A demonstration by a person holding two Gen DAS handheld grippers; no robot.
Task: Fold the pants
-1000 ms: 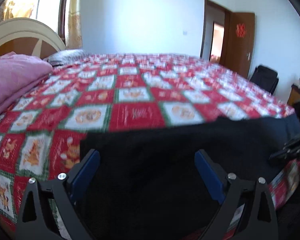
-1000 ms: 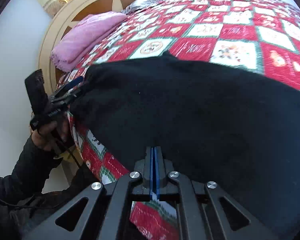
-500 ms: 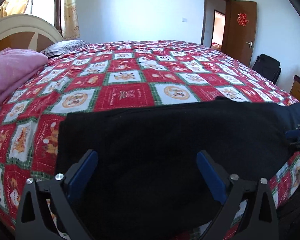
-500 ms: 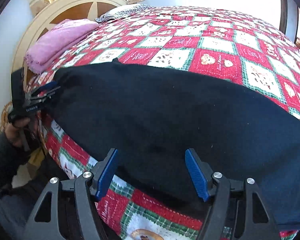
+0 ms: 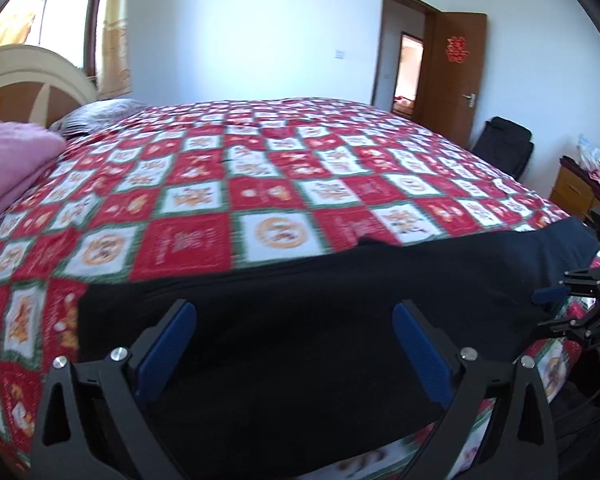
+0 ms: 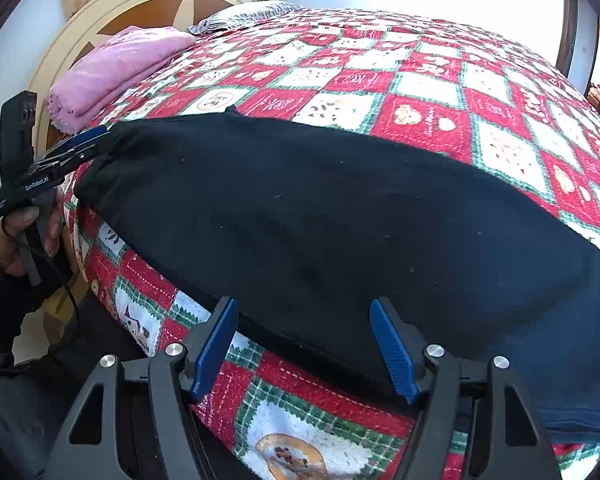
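Note:
Black pants (image 5: pixel 300 312) lie flat along the near edge of the bed, also in the right wrist view (image 6: pixel 320 216). My left gripper (image 5: pixel 296 344) is open over one end of the pants, fingers apart and holding nothing. It also shows in the right wrist view (image 6: pixel 88 142) at the pants' left end. My right gripper (image 6: pixel 304 344) is open at the pants' near edge, empty. It appears in the left wrist view (image 5: pixel 556 300) at the pants' far right end.
The bed has a red, white and green patchwork quilt (image 5: pixel 268 184). A folded pink blanket (image 6: pixel 112 68) and a grey pillow (image 6: pixel 244 14) lie by the headboard (image 6: pixel 100 12). A door (image 5: pixel 460 76), a black bag (image 5: pixel 504 144) and a wooden cabinet (image 5: pixel 572 192) stand beyond the bed.
My right gripper went from shut to open one second ago and has stayed open. Both grippers have drawn back slightly from the pants, which now lie flat.

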